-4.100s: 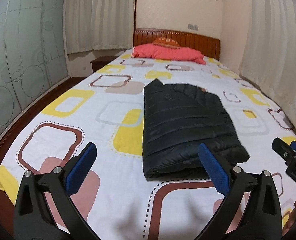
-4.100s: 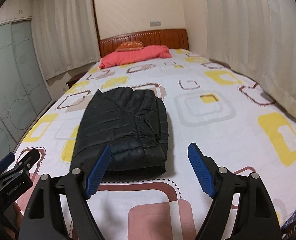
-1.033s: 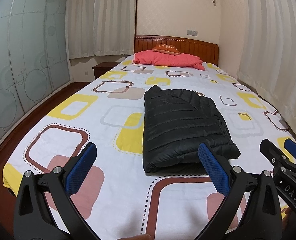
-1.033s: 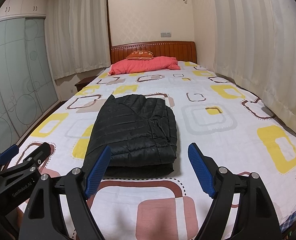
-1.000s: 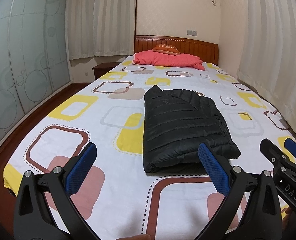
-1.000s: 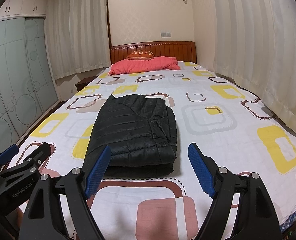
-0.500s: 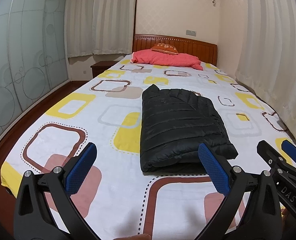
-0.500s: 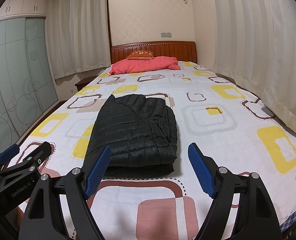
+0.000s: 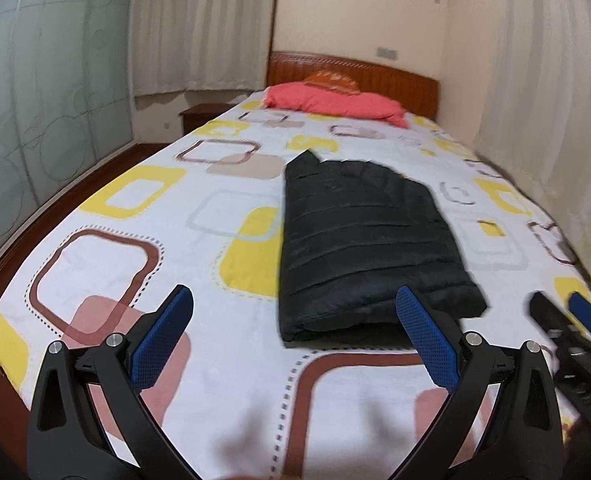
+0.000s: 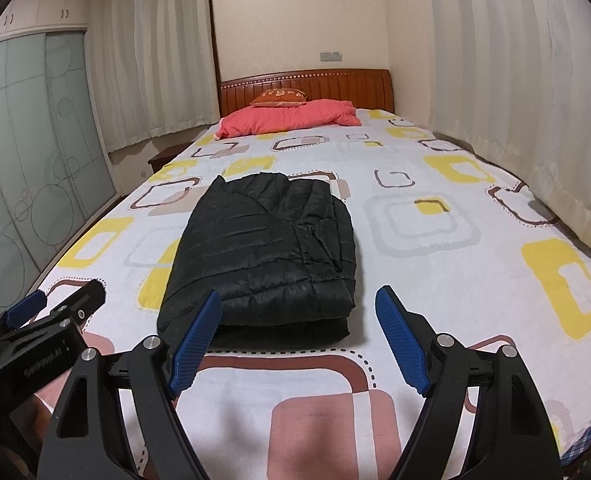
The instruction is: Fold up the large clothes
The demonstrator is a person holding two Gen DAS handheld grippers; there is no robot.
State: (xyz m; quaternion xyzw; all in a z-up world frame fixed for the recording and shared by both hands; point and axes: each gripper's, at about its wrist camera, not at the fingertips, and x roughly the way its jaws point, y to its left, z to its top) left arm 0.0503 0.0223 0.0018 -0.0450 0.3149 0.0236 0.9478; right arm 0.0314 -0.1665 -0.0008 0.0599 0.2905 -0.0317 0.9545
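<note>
A black quilted down jacket [image 9: 367, 240] [image 10: 267, 252] lies folded into a thick rectangle in the middle of the bed [image 9: 135, 264] [image 10: 435, 272]. My left gripper [image 9: 295, 332] hovers open over the sheet just short of the jacket's near edge, its blue pads wide apart and nothing between them. My right gripper [image 10: 299, 332] is open too, above the foot of the bed in front of the jacket's near right corner. Each view catches the other gripper at its side edge. Neither gripper touches the jacket.
A red pillow [image 10: 287, 118] and an orange cushion [image 10: 281, 96] lie by the wooden headboard [image 10: 335, 84]. Curtains [image 10: 515, 92] hang close along the bed's right side. Frosted sliding doors [image 9: 35, 120] and a nightstand [image 9: 203, 114] stand on the left.
The left wrist view has dipped and moved nearer the bed, and is now blurred by motion. The right wrist view is nearly unchanged. The jacket has stayed put.
</note>
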